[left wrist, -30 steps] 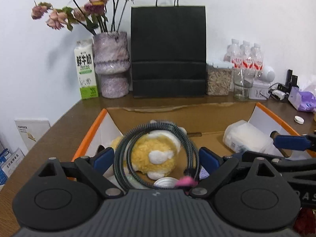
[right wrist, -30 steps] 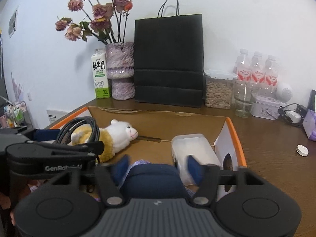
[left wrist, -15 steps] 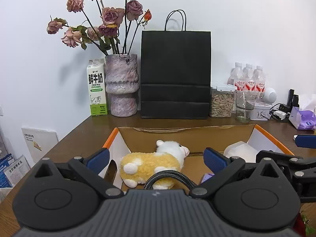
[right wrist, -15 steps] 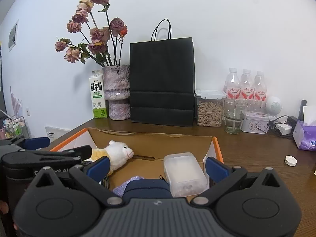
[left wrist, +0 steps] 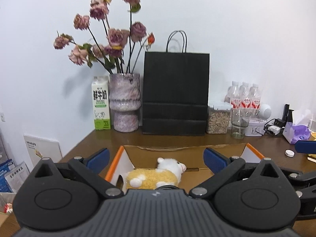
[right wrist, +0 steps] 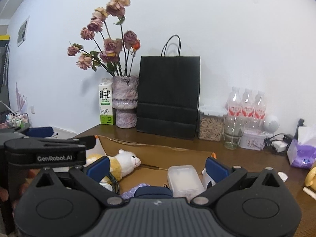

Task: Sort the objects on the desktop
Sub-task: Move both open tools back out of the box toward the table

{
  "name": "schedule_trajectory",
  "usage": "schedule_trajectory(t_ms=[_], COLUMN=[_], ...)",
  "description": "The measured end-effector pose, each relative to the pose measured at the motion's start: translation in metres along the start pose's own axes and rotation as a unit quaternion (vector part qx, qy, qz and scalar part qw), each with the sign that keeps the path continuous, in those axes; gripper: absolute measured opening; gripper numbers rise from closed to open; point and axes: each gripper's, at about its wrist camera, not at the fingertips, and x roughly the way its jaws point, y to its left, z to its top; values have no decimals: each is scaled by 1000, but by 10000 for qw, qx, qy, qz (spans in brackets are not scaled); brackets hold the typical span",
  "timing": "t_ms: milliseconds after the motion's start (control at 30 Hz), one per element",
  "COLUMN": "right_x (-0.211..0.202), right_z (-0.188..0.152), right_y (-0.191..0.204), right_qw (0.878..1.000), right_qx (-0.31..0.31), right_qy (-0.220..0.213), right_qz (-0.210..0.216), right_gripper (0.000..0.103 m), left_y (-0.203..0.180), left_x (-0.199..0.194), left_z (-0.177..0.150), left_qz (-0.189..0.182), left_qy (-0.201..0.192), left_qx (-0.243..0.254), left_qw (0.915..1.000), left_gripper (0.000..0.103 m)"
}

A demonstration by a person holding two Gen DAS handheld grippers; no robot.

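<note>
An open cardboard box [left wrist: 177,148] with orange edges sits on the brown desk. In it lie a yellow and white plush sheep [left wrist: 156,175], a coiled black cable [right wrist: 114,181], a translucent plastic case [right wrist: 183,177], a dark blue item [right wrist: 153,191] and a purple cloth [right wrist: 134,190]. My left gripper [left wrist: 156,158] is open and empty, raised above the box's near left side. My right gripper [right wrist: 156,165] is open and empty above the box's near right side. The left gripper also shows at the left of the right wrist view [right wrist: 45,146].
Along the wall stand a milk carton [left wrist: 101,102], a vase of dried roses [left wrist: 124,102], a black paper bag [left wrist: 175,94], a jar of nuts [left wrist: 218,119], a glass [left wrist: 239,122], water bottles [left wrist: 244,96] and a tissue pack [left wrist: 298,132]. A white cap [left wrist: 289,152] lies right of the box.
The left gripper let go of the coiled cable into the box and the right gripper let go of the dark blue item. Both opened and rose up and back from the box.
</note>
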Motion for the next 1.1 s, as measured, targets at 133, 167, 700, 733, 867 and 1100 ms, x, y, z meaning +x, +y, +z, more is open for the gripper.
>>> schedule_trajectory(t_ms=[133, 167, 700, 733, 867, 1100], right_x=[-26, -33, -109, -109, -111, -106], right_z=[4, 4, -66, -72, -97, -129], right_y=[3, 4, 0, 0, 0, -2], right_qw=[9999, 9999, 9990, 9987, 9967, 9919], right_qx=[-4, -9, 198, 216, 237, 355], right_qy=[-116, -142, 355, 427, 724, 1172], right_qz=[-4, 2, -171, -188, -265, -323], right_gripper=[103, 103, 103, 103, 103, 103], left_y=[7, 9, 54, 56, 66, 69], left_x=[-26, -32, -108, -110, -116, -114], left_z=[5, 5, -55, -62, -92, -109], left_qz=[3, -9, 100, 97, 100, 96], left_qy=[-86, -92, 458, 534, 881, 1143], left_qx=[-38, -51, -224, -247, -321, -220], left_qw=[10000, 9999, 9987, 9982, 9955, 9932], left_gripper=[103, 103, 103, 103, 103, 103])
